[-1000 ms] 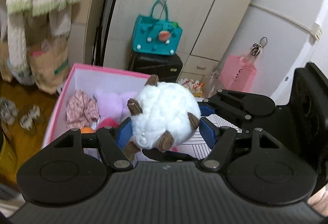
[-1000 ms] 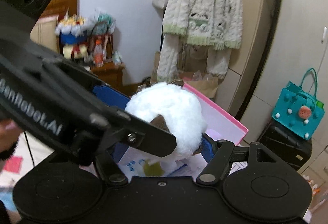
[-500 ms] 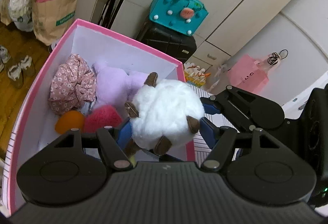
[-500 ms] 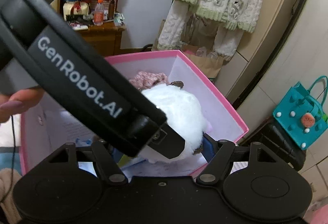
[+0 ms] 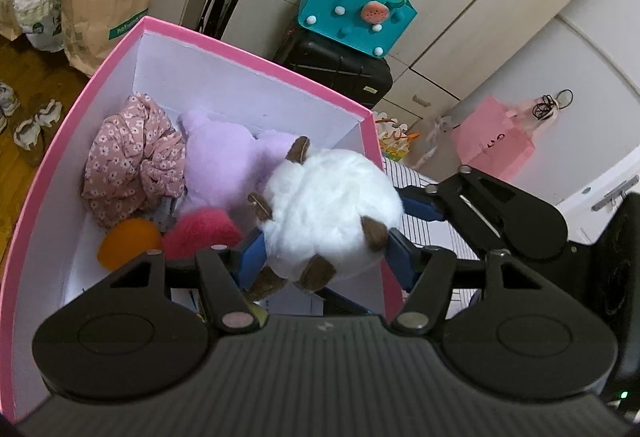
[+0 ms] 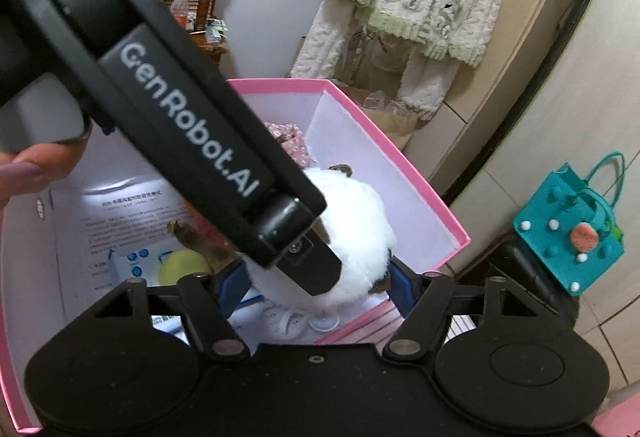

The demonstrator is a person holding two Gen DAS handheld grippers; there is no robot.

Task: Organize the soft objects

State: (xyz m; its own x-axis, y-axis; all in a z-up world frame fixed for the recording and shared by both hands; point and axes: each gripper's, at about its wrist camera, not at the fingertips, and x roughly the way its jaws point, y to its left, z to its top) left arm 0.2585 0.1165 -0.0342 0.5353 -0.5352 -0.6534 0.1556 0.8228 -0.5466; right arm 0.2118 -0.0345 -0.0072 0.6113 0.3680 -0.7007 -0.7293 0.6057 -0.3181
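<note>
Right now both grippers pinch the white sheep plush (image 5: pixel 328 213) over the pink box (image 5: pixel 256 55): left gripper (image 5: pixel 326 253) just tightening its blue pads on its sides, right gripper (image 6: pixel 316 287) clamped too. Below lie a lilac plush (image 5: pixel 228 161), floral cloth (image 5: pixel 132 161), orange ball (image 5: pixel 128 243).

Plush toy (image 5: pixel 328 205): white, brown feet. Box (image 5: pixel 256 55): pink rim, white interior. Cloth (image 5: pixel 132 161): pink floral print. Second plush (image 5: pixel 228 165): lilac. Ball (image 5: pixel 128 247): orange. Handbag (image 5: pixel 356 17): teal.

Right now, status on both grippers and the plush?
Left gripper, jaws just closing, and right gripper both clamp white plush over pink box. Purple plush underneath.
</note>
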